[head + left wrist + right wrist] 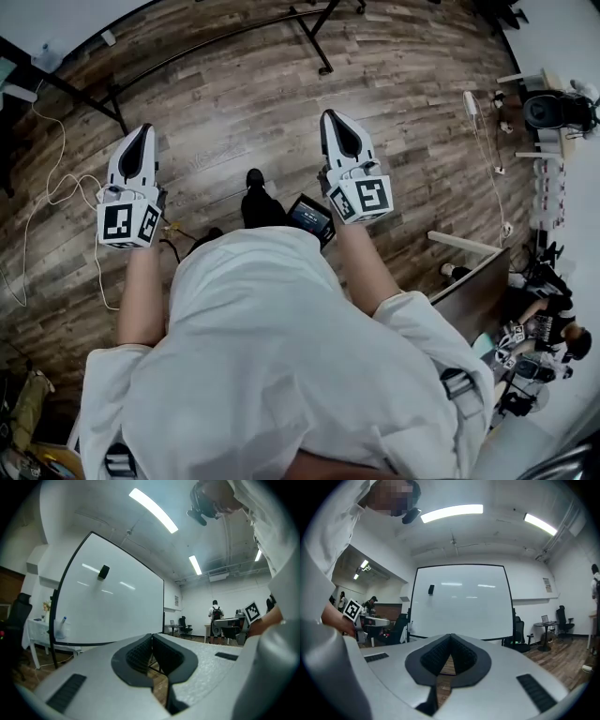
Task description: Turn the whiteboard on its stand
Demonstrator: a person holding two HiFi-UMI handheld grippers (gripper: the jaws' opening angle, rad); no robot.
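We find the left gripper (141,133) and the right gripper (336,118) both closed and empty. They are held level ahead of the body, apparently ready for the approach. Well beyond them the whiteboard (461,602) stands upright on its stand (315,39), untouched.

1. I see the left gripper (142,133) and the right gripper (335,120) held out side by side over a wood-plank floor (422,103). They are well apart, and each one's jaws are drawn together.
2. Each gripper carries a marker cube (128,223) at its rear, by the forearm.
3. Ahead, a black tubular stand base (234,36) crosses the floor, clear of both grippers.
4. A white cable (58,183) loops across the floor at left.
5. The wearer's white shirt (272,356) fills the lower middle. Just beyond it I see a black shoe (254,202) and a dark tablet-like device (310,216).
6. At far right, people (553,337) sit beside a desk edge (473,292).
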